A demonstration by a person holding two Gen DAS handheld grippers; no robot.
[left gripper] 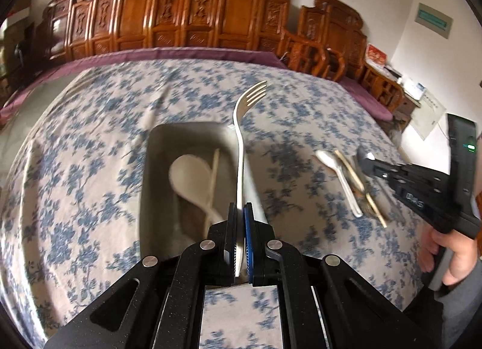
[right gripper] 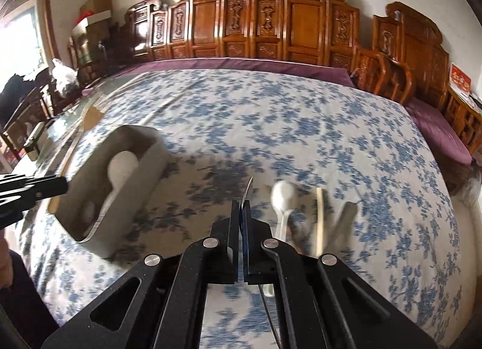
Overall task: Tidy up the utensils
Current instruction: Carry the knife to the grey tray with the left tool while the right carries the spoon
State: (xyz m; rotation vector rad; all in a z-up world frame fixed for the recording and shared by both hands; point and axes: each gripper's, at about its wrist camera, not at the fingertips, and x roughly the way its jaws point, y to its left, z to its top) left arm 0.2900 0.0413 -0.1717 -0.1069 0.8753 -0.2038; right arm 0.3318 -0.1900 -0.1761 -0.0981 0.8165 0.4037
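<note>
The left gripper is clamped on a pale fork, gripped low on its handle; the tines rise toward twelve o'clock, leaning slightly to one o'clock. It hangs over the right rim of a grey bin, which sits on a blue-flowered cloth. Inside the bin lie a white spoon and a pale chopstick.

The right gripper is closed on a thin metal utensil, seen edge-on; I cannot tell what kind. Beyond it at one o'clock, on the cloth, lie another white spoon, a chopstick and a grey handle, blurred. The bin stands at ten o'clock from it. Carved wooden chairs line the far wall.
</note>
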